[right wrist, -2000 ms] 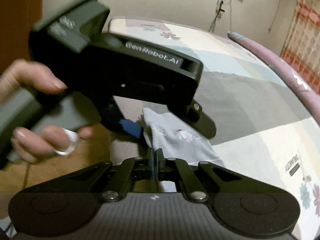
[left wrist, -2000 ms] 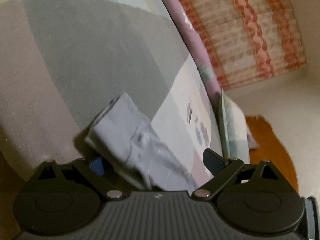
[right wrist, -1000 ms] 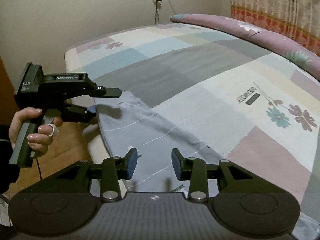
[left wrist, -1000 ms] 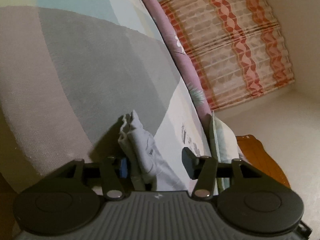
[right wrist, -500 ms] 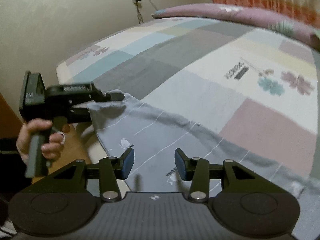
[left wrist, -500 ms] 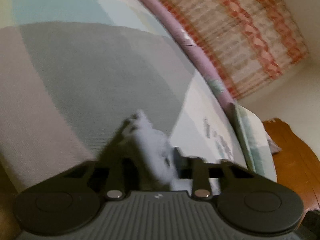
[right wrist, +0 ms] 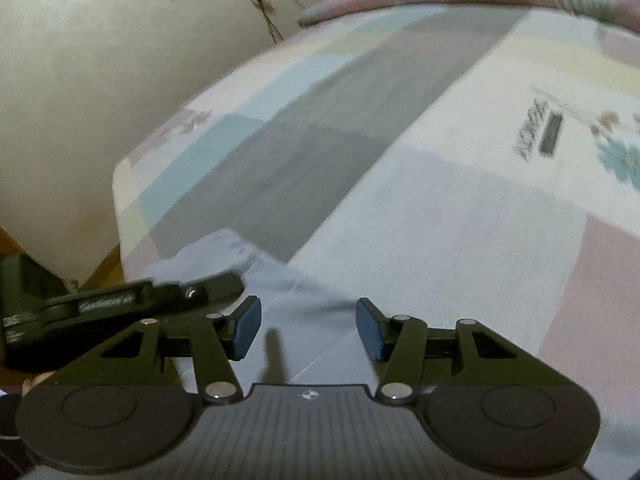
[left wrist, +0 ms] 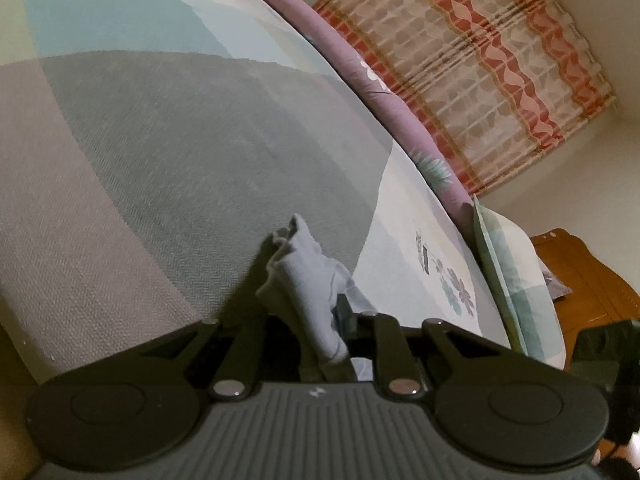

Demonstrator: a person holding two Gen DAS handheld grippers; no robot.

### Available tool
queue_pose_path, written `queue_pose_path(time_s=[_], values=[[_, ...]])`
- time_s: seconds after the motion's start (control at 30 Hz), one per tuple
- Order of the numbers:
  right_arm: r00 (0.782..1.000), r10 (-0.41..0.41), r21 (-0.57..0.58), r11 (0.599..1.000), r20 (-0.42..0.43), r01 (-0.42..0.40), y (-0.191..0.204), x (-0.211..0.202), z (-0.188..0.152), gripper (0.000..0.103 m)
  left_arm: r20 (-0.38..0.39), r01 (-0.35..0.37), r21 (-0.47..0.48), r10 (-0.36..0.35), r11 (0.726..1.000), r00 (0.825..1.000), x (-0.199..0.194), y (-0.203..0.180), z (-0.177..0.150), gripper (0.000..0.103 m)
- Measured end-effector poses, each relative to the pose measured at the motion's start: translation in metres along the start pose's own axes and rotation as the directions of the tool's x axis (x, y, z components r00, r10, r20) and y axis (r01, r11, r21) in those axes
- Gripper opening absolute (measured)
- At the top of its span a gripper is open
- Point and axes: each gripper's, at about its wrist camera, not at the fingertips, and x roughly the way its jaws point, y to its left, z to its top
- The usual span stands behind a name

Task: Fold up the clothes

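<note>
Fabric bunches up between the jaws of the left gripper [left wrist: 316,316], which are drawn in tight on a wad of the pale blue-grey garment [left wrist: 304,276]; the cloth stands up in crumpled folds just past the fingertips. The right gripper [right wrist: 308,330] hovers over the same garment [right wrist: 280,304], its blue pads [right wrist: 246,326] well apart and its jaws opening, with the cloth lying flat beneath the gap and neither pad pressing on it. Seen from the right wrist, the left gripper [right wrist: 132,304] reaches in from the left side, at the garment's corner near the edge of the bed [right wrist: 460,208]. The garment lies spread at the near edge of the patchwork sheet, over grey and pale squares. Farther on, a pillow [left wrist: 508,276] stands on edge beside a long mauve bolster [left wrist: 384,92] running along the bed's far side. Behind that hangs a curtain [left wrist: 472,72] with orange bands, and a wooden headboard [left wrist: 588,280] shows at the right.
</note>
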Motion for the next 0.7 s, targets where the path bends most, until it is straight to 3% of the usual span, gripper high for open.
queue_pose_path(time_s=[0.1, 0.23, 0.5, 0.6, 0.7], values=[[1.0, 0.01, 0.001, 1.0, 0.017, -0.01, 0.007, -0.01, 0.002, 0.059, -0.002, 0.003, 0.001, -0.003, 1.0, 1.0, 0.001, -0.001, 0.002, 0.017], [0.999, 0.017, -0.036, 0.999, -0.031, -0.018, 0.021, -0.031, -0.013, 0.061, -0.002, 0.003, 0.007, -0.003, 1.0, 1.0, 0.001, -0.003, 0.003, 0.017], [0.984, 0.087, 0.087, 0.993, -0.157, -0.074, 0.032, -0.059, -0.071, 0.065, -0.006, -0.014, 0.031, 0.015, 0.999, 1.0, 0.002, -0.006, 0.004, 0.017], [0.996, 0.011, 0.056, 0.998, -0.088, -0.007, 0.034, -0.082, -0.073, 0.068, -0.012, -0.026, 0.052, 0.027, 0.998, 1.0, 0.002, -0.009, 0.005, 0.017], [0.991, -0.114, 0.059, 0.991, -0.073, 0.119, 0.025, -0.093, -0.075, 0.077, -0.008, -0.04, 0.081, 0.041, 0.996, 0.999, 0.001, -0.013, 0.003, 0.017]])
